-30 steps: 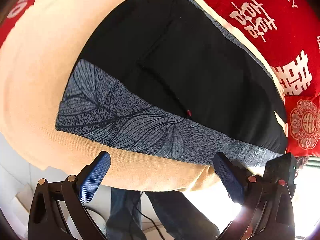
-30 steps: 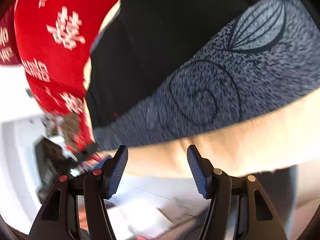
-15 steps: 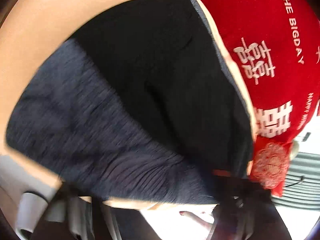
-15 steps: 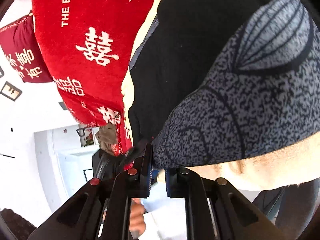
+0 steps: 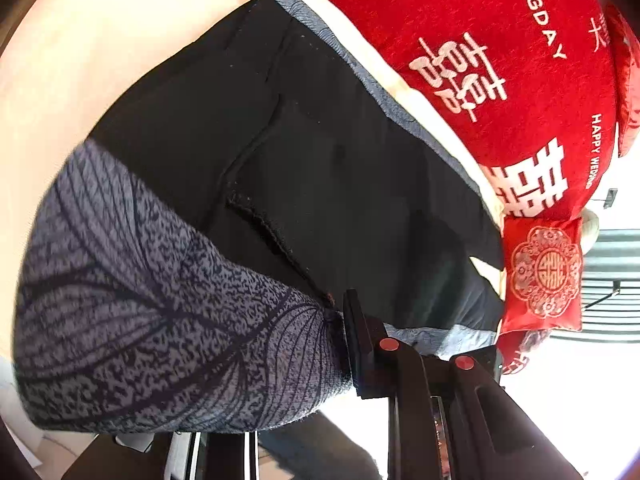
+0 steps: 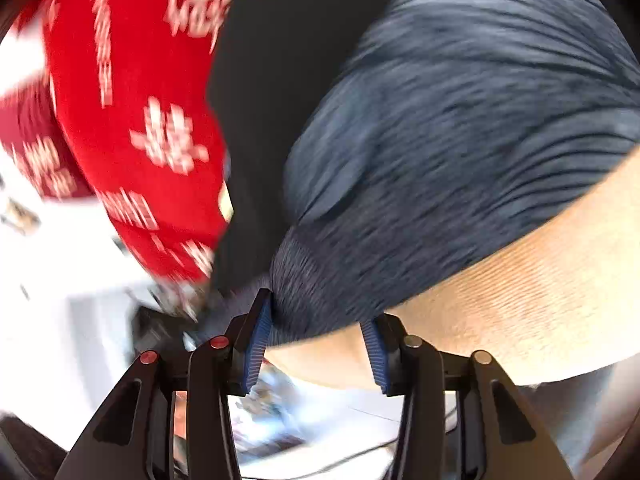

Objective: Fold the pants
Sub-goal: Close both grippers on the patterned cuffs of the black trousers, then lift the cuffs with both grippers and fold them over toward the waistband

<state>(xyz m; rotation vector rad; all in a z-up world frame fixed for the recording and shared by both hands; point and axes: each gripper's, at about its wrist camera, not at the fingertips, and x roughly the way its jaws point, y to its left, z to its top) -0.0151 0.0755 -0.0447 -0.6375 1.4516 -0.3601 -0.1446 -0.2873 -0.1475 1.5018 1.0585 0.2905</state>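
Black pants (image 5: 320, 168) with a grey leaf-print band (image 5: 160, 320) lie on a cream cover (image 5: 100, 52). In the left wrist view my left gripper (image 5: 344, 344) is shut on the near edge of the band; only its right finger (image 5: 360, 344) shows, the other is hidden under bunched cloth. In the blurred right wrist view the band (image 6: 460, 140) is bunched and lifted, and my right gripper (image 6: 316, 340) has its jaws apart with the band's edge lying between them, against the left pad (image 6: 256, 344).
Red pillows with white characters (image 5: 500, 60) line the far side of the cover, also in the right wrist view (image 6: 132, 120). A small red pouch (image 5: 544, 272) sits at the right. Bright floor and dark trouser legs lie below the cover's near edge.
The left gripper closed on the band's edge and drew it up. The right gripper, shut on the band half a second ago, has opened and is moving fast.
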